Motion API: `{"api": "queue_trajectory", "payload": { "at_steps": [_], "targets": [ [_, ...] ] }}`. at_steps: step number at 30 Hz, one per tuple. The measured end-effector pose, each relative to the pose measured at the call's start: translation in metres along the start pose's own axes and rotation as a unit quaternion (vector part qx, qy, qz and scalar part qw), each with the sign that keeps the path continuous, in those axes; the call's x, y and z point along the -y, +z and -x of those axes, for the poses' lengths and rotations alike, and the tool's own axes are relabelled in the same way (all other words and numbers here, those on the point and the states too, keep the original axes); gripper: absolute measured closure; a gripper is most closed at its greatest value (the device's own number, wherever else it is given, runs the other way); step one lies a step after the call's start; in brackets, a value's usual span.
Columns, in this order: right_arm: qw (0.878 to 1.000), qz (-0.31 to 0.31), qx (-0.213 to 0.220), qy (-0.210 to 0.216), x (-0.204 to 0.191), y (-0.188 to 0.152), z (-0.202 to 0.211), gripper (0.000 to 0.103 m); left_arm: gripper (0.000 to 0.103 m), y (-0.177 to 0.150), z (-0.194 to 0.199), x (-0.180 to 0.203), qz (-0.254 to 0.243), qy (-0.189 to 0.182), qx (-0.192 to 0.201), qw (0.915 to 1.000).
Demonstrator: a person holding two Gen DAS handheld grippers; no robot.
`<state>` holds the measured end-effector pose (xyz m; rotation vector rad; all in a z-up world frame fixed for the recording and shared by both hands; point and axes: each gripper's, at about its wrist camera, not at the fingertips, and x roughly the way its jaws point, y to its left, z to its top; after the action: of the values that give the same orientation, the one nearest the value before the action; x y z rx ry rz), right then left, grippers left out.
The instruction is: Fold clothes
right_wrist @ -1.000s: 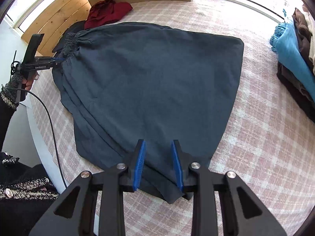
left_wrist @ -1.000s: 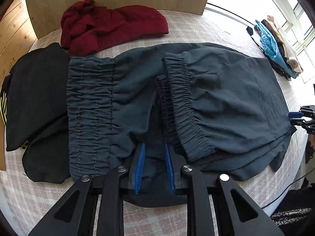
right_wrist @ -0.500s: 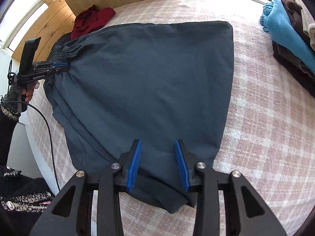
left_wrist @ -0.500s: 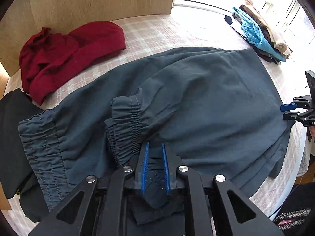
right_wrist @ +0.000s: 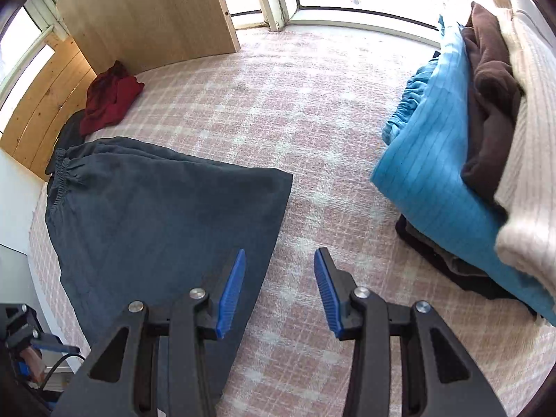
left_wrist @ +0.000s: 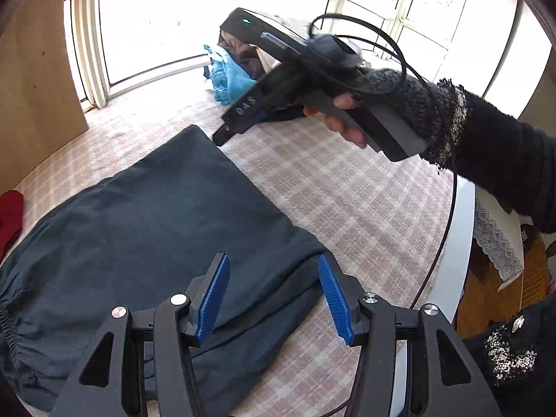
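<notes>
Dark trousers [left_wrist: 146, 229] lie folded flat on the pink-check tablecloth [left_wrist: 347, 201], near table edge. L gripper [left_wrist: 274, 293] hangs over their near corner w/ jaws spread, just been opening; blue pads [left_wrist: 213, 299] clear of the fabric, nothing pinched, cloth only beneath and behind them. R gripper [right_wrist: 279, 290] also spread, jaws just been opening; nothing between them, bare tablecloth [right_wrist: 299, 146] under the gap. Its left pad [right_wrist: 231, 293] sits over the trousers' [right_wrist: 163, 208] right edge, right pad over cloth-free table. Left wrist view: R gripper [left_wrist: 222, 135] held in a gloved hand [left_wrist: 365, 104], tip just past the trousers' far corner; can't tell if it touches. Elastic waistband [right_wrist: 60, 180] on the side away from R gripper. Farther out: stack of folded clothes [right_wrist: 462, 173] to the right, blue item on its side; red garment [right_wrist: 107, 100] far left by a wooden board [right_wrist: 149, 17].
</notes>
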<state>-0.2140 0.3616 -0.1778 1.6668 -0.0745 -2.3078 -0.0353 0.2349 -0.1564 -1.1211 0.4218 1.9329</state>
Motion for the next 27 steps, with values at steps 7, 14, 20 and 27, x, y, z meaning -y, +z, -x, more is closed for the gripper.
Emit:
{"api": "queue_trajectory", "payload": {
  "at_steps": [7,14,20,27],
  "targets": [
    [0.999,0.012,-0.023,0.034,0.007,0.003,-0.008,0.062,0.052,0.006,-0.045,0.043,-0.062,0.096,-0.044,0.9925],
    [0.999,0.022,-0.040,0.029,0.011,0.018,-0.010,0.062,0.051,0.016,-0.077,0.057,-0.156,0.132,-0.127,0.9708],
    [0.998,0.031,-0.051,0.014,0.005,0.031,-0.031,0.061,0.079,0.019,-0.075,0.036,-0.103,0.077,-0.140,0.9817],
    [0.996,0.081,-0.027,-0.006,-0.017,0.034,-0.040,0.058,0.095,0.014,-0.050,0.000,-0.009,0.030,-0.120,0.9923]
  ]
}}
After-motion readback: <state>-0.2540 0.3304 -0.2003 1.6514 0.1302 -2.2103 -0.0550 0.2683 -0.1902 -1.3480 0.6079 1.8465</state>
